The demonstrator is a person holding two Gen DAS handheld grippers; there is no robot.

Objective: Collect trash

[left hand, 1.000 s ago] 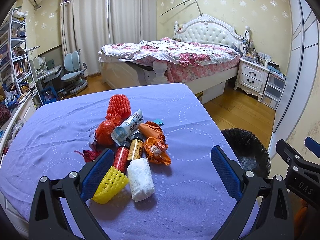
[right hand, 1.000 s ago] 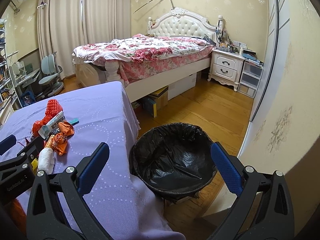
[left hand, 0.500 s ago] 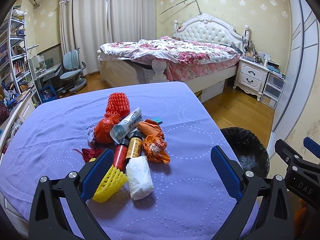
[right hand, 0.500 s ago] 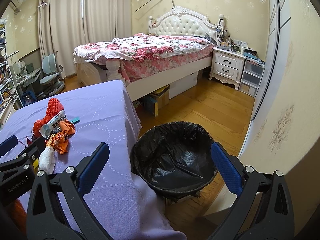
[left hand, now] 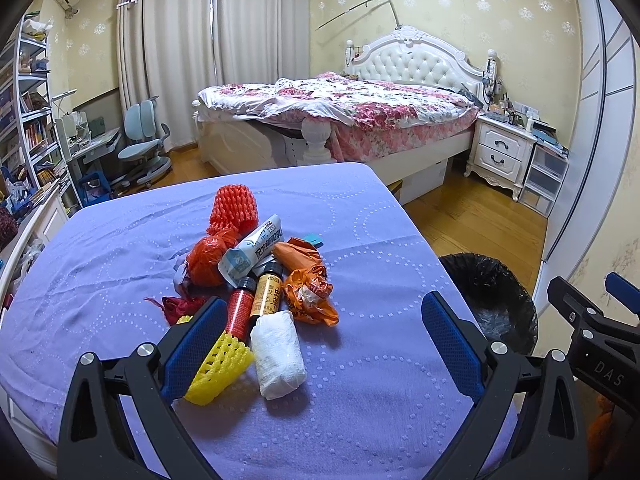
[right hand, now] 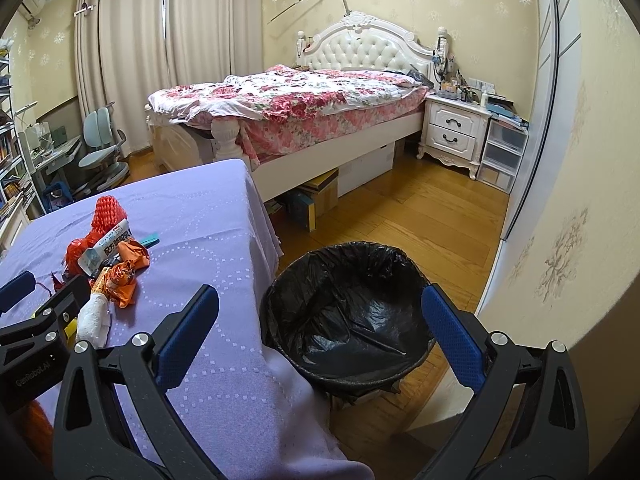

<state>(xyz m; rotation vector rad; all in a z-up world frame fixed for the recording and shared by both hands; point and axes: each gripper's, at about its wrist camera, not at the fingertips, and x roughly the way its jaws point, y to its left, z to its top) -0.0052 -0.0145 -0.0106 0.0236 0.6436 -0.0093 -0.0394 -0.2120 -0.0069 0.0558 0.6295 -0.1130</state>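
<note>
A heap of trash lies on the purple-clothed table (left hand: 360, 408): a red foam net (left hand: 234, 208), a white tube (left hand: 252, 252), orange wrappers (left hand: 306, 284), two small bottles (left hand: 266, 294), a white wad (left hand: 278, 354) and a yellow foam net (left hand: 218, 364). My left gripper (left hand: 320, 344) hovers open just in front of the heap, its left finger beside the yellow net, nothing held. My right gripper (right hand: 320, 336) is open above the bin (right hand: 346, 312) lined with a black bag, right of the table. The heap (right hand: 108, 256) also shows at the left of the right wrist view.
The table's right edge (right hand: 264, 280) drops next to the bin. A bed (left hand: 352, 108), nightstand (left hand: 500, 152) and plastic drawers (left hand: 546, 184) stand behind on the wooden floor. A desk chair (left hand: 140, 148) and bookshelves (left hand: 28, 120) are at the left. A wall (right hand: 580, 200) is close on the right.
Both grippers have shifted only slightly; the views are nearly the same, with the heap sitting a little nearer the left gripper. Nothing was grasped or released.
</note>
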